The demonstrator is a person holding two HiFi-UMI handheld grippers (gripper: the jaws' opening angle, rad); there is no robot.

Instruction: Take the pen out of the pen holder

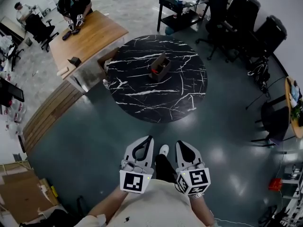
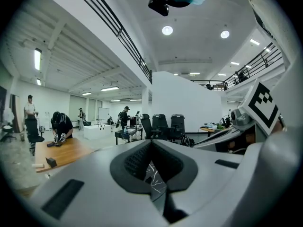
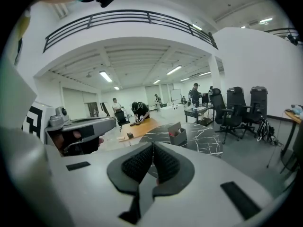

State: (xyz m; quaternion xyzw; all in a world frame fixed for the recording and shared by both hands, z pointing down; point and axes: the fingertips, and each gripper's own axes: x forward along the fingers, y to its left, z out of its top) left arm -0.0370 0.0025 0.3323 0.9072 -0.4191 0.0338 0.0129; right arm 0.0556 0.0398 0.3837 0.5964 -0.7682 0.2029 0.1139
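On the table [image 1: 142,94] stands a brown pen holder [image 1: 160,68]; left tool [image 1: 149,139], right tool [image 1: 180,144] clenched.

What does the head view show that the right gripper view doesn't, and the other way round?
Head view only: the person's white shoe and the cardboard on the floor. Right gripper view only: the balcony railing and ceiling lights. Both: the pen holder on the round black table, the wooden table, the office chairs, and the right gripper, jaws together with nothing between them.
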